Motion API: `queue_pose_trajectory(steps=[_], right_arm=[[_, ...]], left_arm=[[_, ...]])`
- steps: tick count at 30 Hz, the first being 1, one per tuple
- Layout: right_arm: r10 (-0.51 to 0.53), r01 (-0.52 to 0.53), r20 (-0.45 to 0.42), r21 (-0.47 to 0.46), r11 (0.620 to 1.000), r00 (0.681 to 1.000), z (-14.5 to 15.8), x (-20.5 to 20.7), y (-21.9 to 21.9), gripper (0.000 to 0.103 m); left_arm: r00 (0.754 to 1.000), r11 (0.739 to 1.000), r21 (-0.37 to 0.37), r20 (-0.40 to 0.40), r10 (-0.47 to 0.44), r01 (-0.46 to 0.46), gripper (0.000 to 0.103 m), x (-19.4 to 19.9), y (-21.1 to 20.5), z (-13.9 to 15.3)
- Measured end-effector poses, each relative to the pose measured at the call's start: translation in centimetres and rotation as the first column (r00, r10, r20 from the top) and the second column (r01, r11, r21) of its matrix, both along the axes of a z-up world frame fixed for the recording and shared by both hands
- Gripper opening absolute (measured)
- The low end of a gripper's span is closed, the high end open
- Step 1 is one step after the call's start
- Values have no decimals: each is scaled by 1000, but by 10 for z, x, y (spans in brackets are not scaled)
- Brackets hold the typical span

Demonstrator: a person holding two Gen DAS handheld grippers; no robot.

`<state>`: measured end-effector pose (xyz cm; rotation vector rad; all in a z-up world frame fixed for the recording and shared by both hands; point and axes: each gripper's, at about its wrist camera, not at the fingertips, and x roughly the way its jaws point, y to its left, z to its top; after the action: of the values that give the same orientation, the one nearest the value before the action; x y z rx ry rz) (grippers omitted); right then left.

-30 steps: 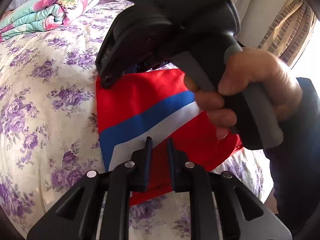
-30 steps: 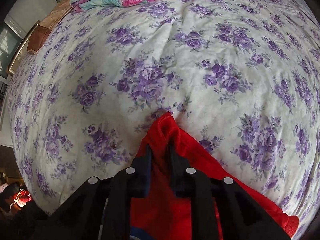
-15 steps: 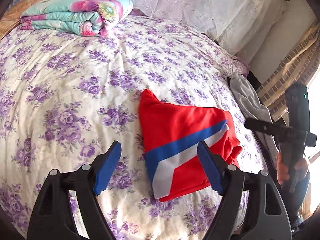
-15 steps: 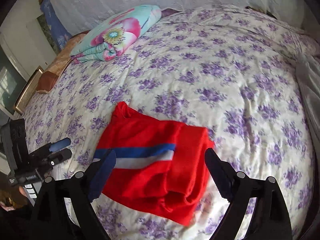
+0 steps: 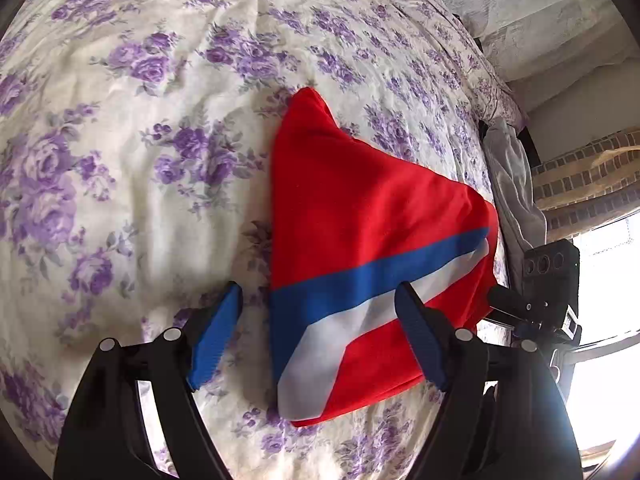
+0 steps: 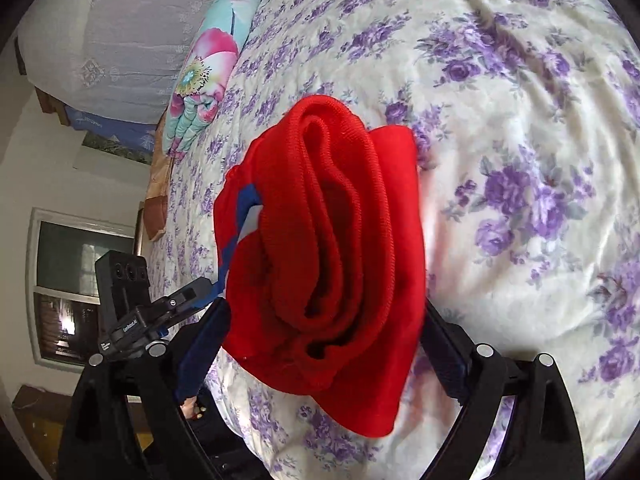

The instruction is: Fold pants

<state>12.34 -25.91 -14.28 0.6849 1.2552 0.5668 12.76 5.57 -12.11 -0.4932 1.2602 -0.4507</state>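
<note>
Blue pads, left gripper (image 5: 318, 328): jaws stand wide apart after just opening; the near edge of the pants lies in the gap, with neither pad pressing on it.
Right gripper (image 6: 320, 354): jaws spread wide, having just been opening; the rolled end of the pants bulges between the fingers, and whether the pads touch the cloth cannot be told.
Pants (image 5: 368, 264): red, folded into a compact bundle, flat on the bedspread; a blue band and a white band run slantwise across the top face.
Pants from the right wrist view (image 6: 324, 256): the layered folded edges face the camera, the blue and white stripe showing at the left side.
Bedspread (image 5: 132, 152): cream with purple flowers, creased, under the pants on every side.
Folded quilt (image 6: 208, 76): turquoise and pink floral, well apart from the pants, near the lace-covered headboard end.
Grey cloth (image 5: 514, 184): hangs at the bed's far edge, beside a brick-patterned curtain.
Window (image 6: 76, 284): on the wall behind the other gripper's camera housing.
</note>
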Motion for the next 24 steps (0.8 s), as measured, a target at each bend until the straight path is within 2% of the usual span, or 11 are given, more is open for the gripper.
queue_pose_trajectory(steps=[2,4,9,10,11,13,14,16,17,21,24], right_arm=[[3,-3,12,0,1000,1000,0,3,5,93],[20,-19,39,-15,1000,999,2,2,8,93],[16,-16,52,-4,1000,999,4,0,6,93],[17,-15,59,-23,1000,998,5,0,8,93],[16,-12,76,-54,998,997,6,-1,11,91],[10,13,139,-167,986,990,12,-8,19,65],[12,19,166,-189,982,986,15,-12,19,43],[8,34,205,-205,978,979,24,-19,19,38],[11,38,225,-215,976,974,30,-23,21,37],[32,43,287,-250,967,957,54,-39,28,36],[32,55,308,-270,961,951,67,-44,31,36]], left_arm=[[1000,1000,-1,-22,-19,19,80,8,-8,-4],[999,999,-3,-17,-38,38,89,15,-16,-6],[999,999,-10,-16,-46,46,90,21,-29,-4],[998,999,-3,-9,-54,54,85,20,-33,-2],[998,998,37,7,-56,56,78,17,-36,1],[996,993,95,43,-80,76,57,10,-44,8],[995,991,110,62,-81,74,50,7,-45,13],[991,990,114,95,-93,82,30,2,-45,25],[989,991,104,112,-99,87,26,1,-44,31],[974,985,125,177,-140,119,24,-9,-51,57],[969,981,142,187,-161,135,24,-10,-57,66]])
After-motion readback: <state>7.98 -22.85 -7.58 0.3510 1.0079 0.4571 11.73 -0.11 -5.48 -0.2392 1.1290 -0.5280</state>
